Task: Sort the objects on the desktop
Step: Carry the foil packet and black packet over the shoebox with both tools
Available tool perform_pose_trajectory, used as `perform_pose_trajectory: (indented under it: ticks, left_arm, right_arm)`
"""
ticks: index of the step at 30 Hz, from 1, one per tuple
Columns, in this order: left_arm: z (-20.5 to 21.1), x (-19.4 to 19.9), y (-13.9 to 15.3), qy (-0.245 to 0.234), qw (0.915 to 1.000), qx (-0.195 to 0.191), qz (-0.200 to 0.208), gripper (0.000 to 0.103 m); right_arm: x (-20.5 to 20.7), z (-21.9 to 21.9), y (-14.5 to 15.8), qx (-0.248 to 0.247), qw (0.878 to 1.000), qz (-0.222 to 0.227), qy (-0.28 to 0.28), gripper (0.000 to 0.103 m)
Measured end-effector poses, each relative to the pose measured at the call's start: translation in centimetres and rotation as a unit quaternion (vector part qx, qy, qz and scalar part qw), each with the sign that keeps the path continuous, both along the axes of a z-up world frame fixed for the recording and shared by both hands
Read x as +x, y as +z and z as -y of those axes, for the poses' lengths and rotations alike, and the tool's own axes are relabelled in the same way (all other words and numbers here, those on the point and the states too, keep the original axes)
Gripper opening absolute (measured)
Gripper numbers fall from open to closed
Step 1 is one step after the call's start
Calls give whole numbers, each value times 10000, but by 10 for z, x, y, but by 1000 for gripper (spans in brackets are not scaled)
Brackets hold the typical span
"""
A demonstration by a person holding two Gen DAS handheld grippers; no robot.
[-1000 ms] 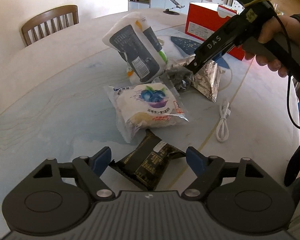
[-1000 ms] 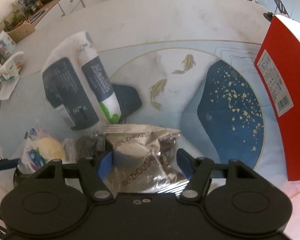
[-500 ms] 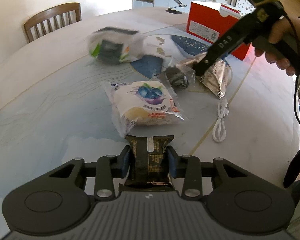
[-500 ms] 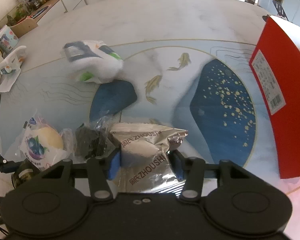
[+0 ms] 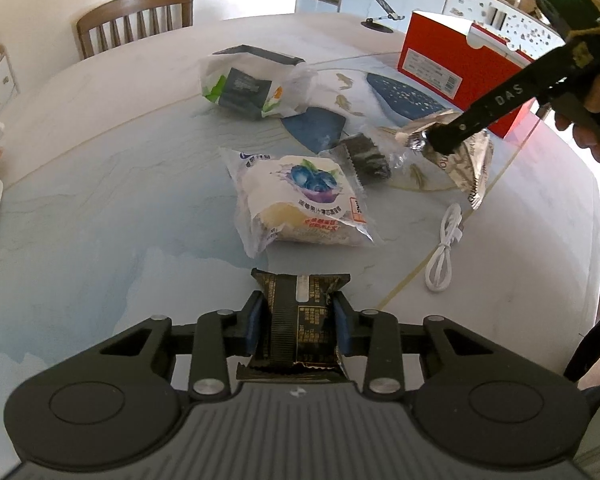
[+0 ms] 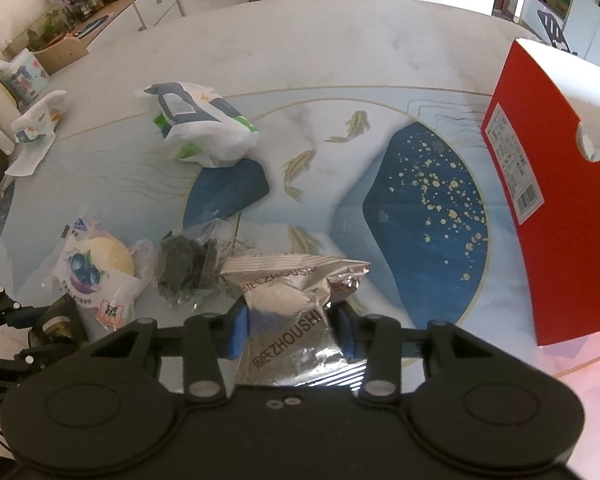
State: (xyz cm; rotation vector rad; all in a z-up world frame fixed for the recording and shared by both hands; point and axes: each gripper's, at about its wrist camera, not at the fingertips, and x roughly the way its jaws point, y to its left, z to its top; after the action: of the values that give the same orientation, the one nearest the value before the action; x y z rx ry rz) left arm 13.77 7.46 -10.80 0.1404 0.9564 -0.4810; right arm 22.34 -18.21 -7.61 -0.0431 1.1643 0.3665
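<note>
Tilting steeply down at the table (image 5: 100,184), the left gripper (image 5: 298,322) pinches a dark snack packet (image 5: 300,320), its long axis running along the fingers; the packet's near end is hidden behind the gripper body. Beyond the blueberry bun (image 5: 300,200), the right gripper (image 6: 292,330), whose jaws have just been closing, clamps a silver foil packet (image 6: 296,312), crumpled and pointing away. A hand (image 5: 596,120) gripping its handle is cut off at the frame edge.
</note>
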Motion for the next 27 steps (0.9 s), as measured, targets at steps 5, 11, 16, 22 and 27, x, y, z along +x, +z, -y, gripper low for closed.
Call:
perform_pose_trajectory:
  ticks: [5, 11, 16, 22, 27]
  left_arm:
    - [1, -4, 7, 171, 9998, -58, -13, 34]
    - [7, -10, 20, 370, 9993, -110, 9, 34]
    - [18, -15, 34, 460, 9987, -194, 75, 34]
    - [39, -20, 53, 408, 9986, -281, 165, 34]
    - [59, -21, 71, 301, 9986, -363, 254, 34]
  right_arm:
    - [-7, 7, 9, 51, 10000, 40, 37, 42]
    - [-17, 20, 22, 148, 9998, 126, 107, 42]
    - [-27, 32, 34, 267, 9994, 192, 120, 41]
    - [-40, 43, 47, 375, 9989, 215, 155, 41]
    - [-51, 56, 62, 523, 9980, 303, 182, 41]
